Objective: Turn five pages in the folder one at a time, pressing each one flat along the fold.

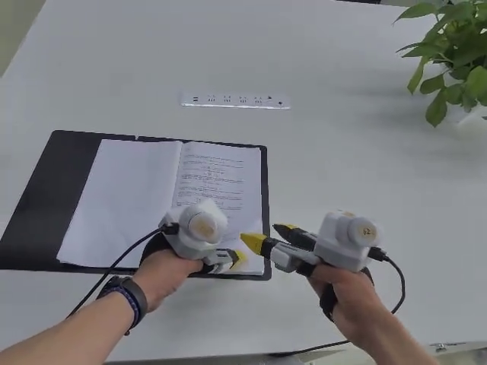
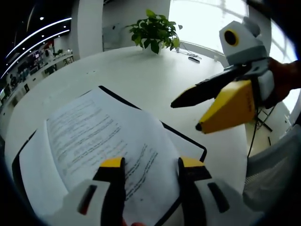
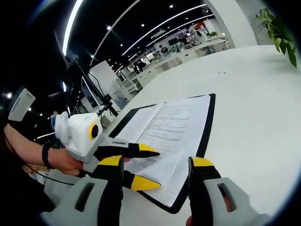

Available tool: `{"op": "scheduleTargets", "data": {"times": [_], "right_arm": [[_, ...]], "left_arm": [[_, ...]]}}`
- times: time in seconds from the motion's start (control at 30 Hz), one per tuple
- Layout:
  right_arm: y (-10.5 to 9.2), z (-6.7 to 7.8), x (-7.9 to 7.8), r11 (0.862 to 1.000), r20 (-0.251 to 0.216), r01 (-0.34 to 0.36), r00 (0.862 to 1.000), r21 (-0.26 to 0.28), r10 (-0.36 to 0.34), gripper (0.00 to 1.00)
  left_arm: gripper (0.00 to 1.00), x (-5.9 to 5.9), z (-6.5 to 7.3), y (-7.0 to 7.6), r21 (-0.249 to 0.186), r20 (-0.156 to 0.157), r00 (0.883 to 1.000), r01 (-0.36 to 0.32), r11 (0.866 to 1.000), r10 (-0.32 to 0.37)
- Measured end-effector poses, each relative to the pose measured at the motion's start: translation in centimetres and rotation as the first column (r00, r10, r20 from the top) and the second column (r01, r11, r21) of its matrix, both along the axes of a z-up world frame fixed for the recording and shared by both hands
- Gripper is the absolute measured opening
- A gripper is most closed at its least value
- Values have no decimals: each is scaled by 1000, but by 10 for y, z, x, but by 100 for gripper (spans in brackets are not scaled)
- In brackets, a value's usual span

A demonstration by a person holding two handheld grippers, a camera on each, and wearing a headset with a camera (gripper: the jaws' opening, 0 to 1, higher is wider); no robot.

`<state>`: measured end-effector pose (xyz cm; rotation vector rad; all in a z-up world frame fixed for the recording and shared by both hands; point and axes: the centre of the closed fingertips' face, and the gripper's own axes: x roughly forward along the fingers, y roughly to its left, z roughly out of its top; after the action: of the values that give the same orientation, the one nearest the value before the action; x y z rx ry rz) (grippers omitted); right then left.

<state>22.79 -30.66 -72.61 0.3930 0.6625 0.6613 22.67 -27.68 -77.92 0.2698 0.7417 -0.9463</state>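
Fingers (image 2: 113,165) of the left gripper (image 2: 153,165) were seen spread apart and released, with nothing held between them. In the left gripper view they were aimed over the near edge of the printed page (image 2: 99,136).

In the head view, the left gripper (image 1: 228,260) was gripped from below by the left hand (image 1: 171,270). A dark wristband (image 1: 128,293) was worn on the forearm, which was angled in from the lower left. Its jaws were placed over the near right corner of the folder (image 1: 46,190). Whether the paper was touched could not be told.

The folder was laid open on the white table (image 1: 342,152), black cover down. A blank page (image 1: 125,190) was on its left side and the printed page (image 1: 217,179) on its right. A power strip (image 1: 234,100) was set on the table beyond it.

Just beside the folder's right edge, the right gripper (image 1: 266,236) was held level and pointed leftward toward the left gripper. It was grasped by the right hand (image 1: 350,293), whose wrist was turned inward. Its jaws were also parted and empty, as shown in the right gripper view (image 3: 156,162), where the left gripper (image 3: 141,167) was seen at the page corner.

A leafy plant (image 1: 449,61) was placed at the far right of the table.
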Motion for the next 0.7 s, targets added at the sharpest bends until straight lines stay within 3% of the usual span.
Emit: {"op": "scheduleTargets", "data": {"times": [0.27, 0.43, 0.7], "right_arm": [[9, -14, 12, 999, -49, 6, 999, 32, -4, 51], [10, -14, 22, 991, -82, 74, 994, 114, -65, 47], [11, -13, 15, 987, -103, 82, 992, 141, -68, 36]], "left_arm": [[44, -1, 1, 2, -4, -7, 1000, -5, 1000, 5], [45, -2, 1, 2, -9, -13, 1000, -6, 1000, 6], [51, -6, 4, 1, -36, -49, 998, -29, 999, 27]]}}
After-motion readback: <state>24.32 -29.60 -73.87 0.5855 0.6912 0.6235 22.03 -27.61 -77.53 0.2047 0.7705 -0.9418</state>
